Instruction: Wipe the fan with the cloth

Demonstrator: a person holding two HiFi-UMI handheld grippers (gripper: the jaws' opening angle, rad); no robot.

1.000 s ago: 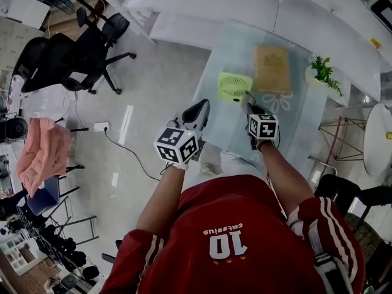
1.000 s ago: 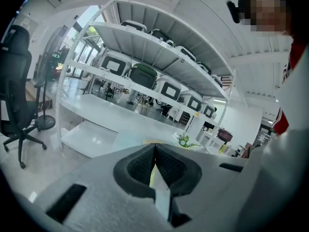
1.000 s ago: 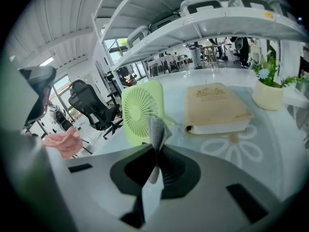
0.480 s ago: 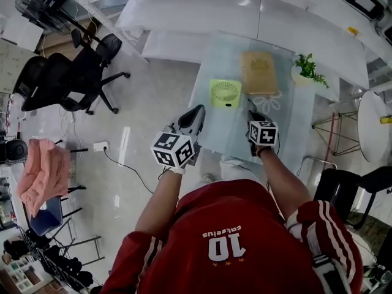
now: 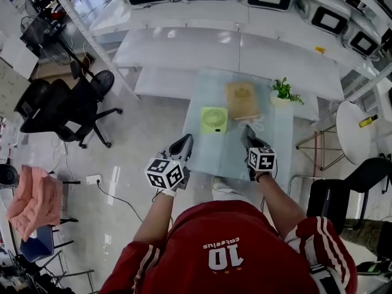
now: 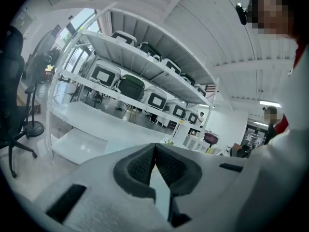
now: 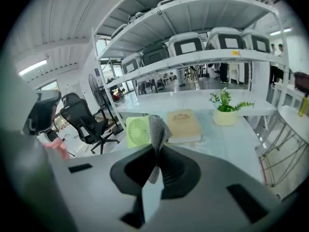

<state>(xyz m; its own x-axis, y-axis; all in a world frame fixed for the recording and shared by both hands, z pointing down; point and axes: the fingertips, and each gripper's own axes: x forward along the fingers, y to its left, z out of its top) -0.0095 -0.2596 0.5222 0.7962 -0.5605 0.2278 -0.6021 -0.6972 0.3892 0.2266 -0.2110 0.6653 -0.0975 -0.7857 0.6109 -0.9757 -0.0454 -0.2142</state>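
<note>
A light-green square fan (image 5: pixel 214 120) lies flat on the glass table (image 5: pixel 269 146), beside a tan book (image 5: pixel 241 100). In the right gripper view the fan (image 7: pixel 137 131) lies just past the jaws, left of the book (image 7: pixel 183 124). My right gripper (image 5: pixel 247 131) hovers over the table's near part, right of the fan, shut on a grey cloth (image 7: pixel 157 134) that sticks up between the jaws of the right gripper (image 7: pixel 155 153). My left gripper (image 5: pixel 182 143) hangs at the table's near left edge; the left gripper (image 6: pixel 154 148) is shut, holding nothing.
A small potted plant (image 5: pixel 283 92) stands at the table's far right. White benches (image 5: pixel 233 48) and a shelf of white machines lie beyond. Black office chairs (image 5: pixel 61 112) stand to the left, a pink cloth (image 5: pixel 30 201) at lower left, a round table (image 5: pixel 361 124) to the right.
The head view has pulled back and tilted up, bringing the far shelves into sight. Both grippers stay near the table's near edge, the right one still shut on the cloth.
</note>
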